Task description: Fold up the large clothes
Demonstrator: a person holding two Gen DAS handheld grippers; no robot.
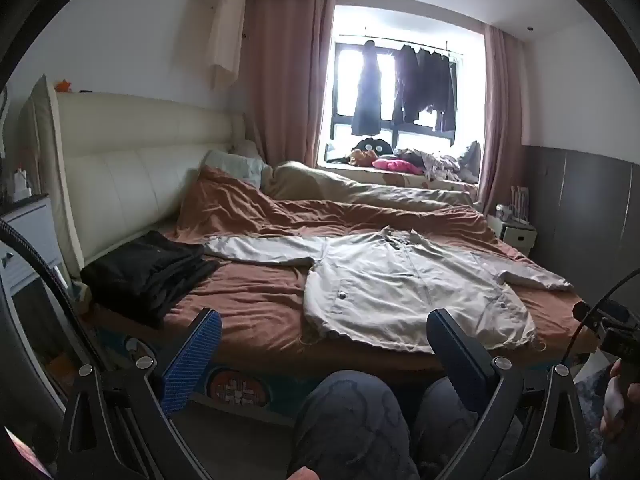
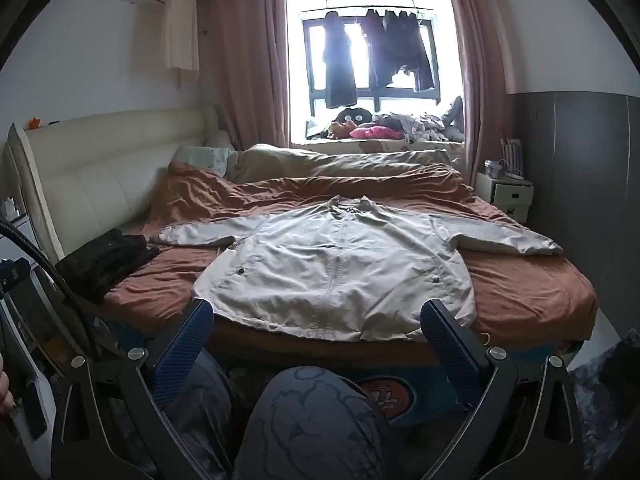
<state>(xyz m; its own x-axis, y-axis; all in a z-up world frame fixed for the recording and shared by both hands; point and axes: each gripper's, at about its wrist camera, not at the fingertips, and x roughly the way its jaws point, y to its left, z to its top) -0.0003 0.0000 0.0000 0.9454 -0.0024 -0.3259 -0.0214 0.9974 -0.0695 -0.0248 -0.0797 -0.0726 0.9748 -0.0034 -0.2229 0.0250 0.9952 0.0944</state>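
Left gripper: my jaws stood spread wide, nothing between them, short of the bed's edge.
Right gripper: released too, wide apart, empty, hovering at the hem.
Jacket: lay flat on the brown sheet, zipped, sleeves out toward 9 and 3 o'clock.
Black pile: folded, at 9 o'clock from the jacket, near its sleeve.
Knees: mine, below both grippers.

Pale beige zip-front jacket lying flat, front up, on rust-brown bedsheet; collar toward window, hem at near bed edge, both sleeves spread sideways. Zip seems closed. Folded black garment pile at left bed edge, just beside left sleeve cuff.
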